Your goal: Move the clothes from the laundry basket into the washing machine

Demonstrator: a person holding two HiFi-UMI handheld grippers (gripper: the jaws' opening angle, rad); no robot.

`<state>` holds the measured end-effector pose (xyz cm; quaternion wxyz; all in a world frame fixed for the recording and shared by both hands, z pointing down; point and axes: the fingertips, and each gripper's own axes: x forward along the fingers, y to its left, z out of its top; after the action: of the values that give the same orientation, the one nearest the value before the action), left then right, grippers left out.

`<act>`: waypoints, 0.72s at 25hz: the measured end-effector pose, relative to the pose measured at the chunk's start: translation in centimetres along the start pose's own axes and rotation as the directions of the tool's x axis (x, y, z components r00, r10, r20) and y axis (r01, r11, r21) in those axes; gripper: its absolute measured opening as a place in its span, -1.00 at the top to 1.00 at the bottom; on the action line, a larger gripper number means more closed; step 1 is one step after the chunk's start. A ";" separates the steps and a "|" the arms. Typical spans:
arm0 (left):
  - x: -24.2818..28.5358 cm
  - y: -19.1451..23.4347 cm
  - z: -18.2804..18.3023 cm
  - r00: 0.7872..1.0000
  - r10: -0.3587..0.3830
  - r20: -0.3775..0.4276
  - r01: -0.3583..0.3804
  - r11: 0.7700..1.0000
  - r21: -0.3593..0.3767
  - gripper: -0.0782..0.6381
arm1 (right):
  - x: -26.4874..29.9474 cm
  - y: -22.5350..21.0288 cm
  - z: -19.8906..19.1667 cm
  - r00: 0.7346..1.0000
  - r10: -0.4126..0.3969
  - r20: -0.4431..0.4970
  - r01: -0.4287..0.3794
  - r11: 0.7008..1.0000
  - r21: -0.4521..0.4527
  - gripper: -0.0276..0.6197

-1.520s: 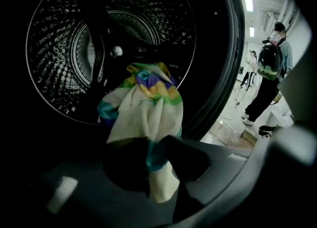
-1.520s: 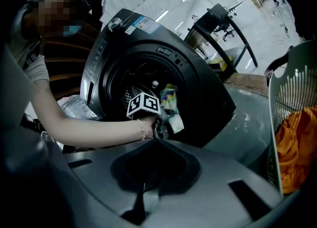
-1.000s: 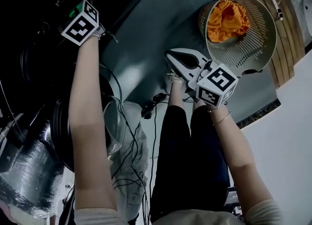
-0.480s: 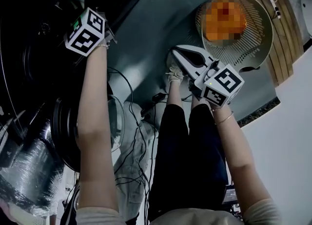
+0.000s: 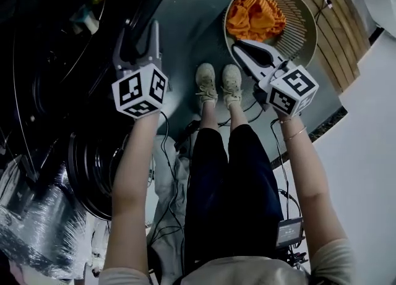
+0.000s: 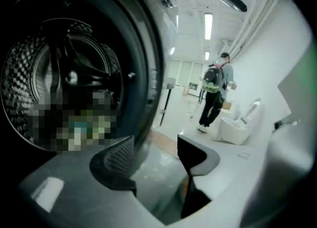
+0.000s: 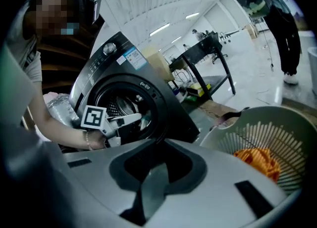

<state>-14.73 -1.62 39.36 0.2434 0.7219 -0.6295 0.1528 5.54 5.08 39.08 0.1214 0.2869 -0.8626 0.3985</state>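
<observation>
Left gripper [image 5: 139,29] has just opened wide, empty, beside the washing machine [image 6: 143,49]; right gripper [image 5: 241,46], closed on nothing near the laundry basket [image 5: 300,27], likely just shoves the orange garment [image 5: 253,19] unless reopened.

One washing machine [image 7: 163,113], one laundry basket [image 5: 301,30], one orange garment [image 5: 253,18] in it.

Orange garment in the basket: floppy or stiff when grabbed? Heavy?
Likely floppy: the orange garment lies crumpled in folds, so it should drape and trail from a pinch. Probably light, being one thin-looking piece. It may snag on the slotted basket wall.
</observation>
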 end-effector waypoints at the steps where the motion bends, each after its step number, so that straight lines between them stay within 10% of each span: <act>1: -0.2 -1.8 -0.6 0.999 -0.033 -0.016 0.033 0.999 -0.012 0.01 | -0.6 -1.0 0.2 1.000 -0.021 -0.008 0.020 1.000 -0.015 0.88; 8: -0.1 -13.2 -7.9 0.966 -0.199 -0.164 0.181 0.976 -0.120 0.11 | -2.2 -9.0 -2.8 0.971 -0.197 -0.133 0.183 0.977 -0.113 0.87; 10: -0.1 -15.4 -9.6 0.954 -0.230 -0.191 0.203 0.967 -0.151 0.26 | -2.1 -11.4 -4.2 0.958 -0.236 -0.166 0.221 0.970 -0.104 0.53; 18: 1.9 -16.8 -13.2 0.932 -0.264 -0.250 0.202 0.948 -0.247 0.75 | 0.7 -22.7 -9.1 0.869 -0.440 -0.227 0.445 0.895 -0.033 0.34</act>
<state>3.23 5.46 48.78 0.4236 0.7321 -0.5110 0.1533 18.20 -0.06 59.32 0.3050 0.4300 -0.7501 0.3992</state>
